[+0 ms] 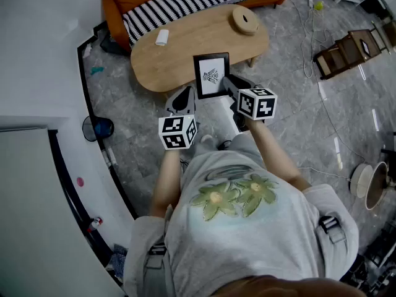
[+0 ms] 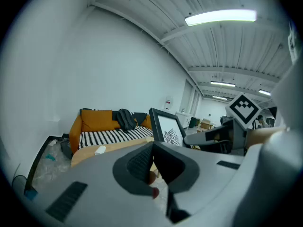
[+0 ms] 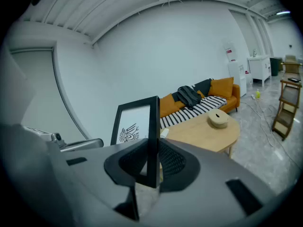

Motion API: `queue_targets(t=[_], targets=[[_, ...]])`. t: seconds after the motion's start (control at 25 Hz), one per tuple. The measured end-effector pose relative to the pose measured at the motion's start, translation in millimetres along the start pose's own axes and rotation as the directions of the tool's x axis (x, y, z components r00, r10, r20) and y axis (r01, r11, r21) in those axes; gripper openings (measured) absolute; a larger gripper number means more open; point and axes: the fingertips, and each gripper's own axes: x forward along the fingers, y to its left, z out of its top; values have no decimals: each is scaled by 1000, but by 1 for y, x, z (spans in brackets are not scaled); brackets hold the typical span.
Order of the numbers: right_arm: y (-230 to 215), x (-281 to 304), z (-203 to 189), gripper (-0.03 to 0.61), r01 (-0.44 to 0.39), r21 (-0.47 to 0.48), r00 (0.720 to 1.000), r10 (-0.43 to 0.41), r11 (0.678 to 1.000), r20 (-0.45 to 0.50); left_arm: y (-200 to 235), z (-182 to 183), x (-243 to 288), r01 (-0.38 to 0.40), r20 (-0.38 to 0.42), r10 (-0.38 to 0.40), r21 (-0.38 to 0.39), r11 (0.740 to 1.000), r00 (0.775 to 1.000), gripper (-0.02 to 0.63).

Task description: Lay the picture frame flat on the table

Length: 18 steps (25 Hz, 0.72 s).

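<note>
Right gripper (image 1: 230, 86) outstretched, jaws on picture frame (image 1: 211, 75)

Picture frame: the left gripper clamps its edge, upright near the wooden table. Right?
No: the right gripper clamps the edge of the picture frame, upright near the wooden table; the right gripper view shows it. The left gripper is shut, empty.

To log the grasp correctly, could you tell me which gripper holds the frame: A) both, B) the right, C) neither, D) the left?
B: the right gripper's jaws clamp the frame's edge, while the left gripper is shut on nothing.
</note>
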Motion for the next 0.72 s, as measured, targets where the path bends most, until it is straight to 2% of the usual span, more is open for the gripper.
queue_targets(t=[0.72], targets=[[-3,-7,3,75,14,24,999,-15,1000,36,-13,-10,4,46,-17,-46,2,999,999,15]])
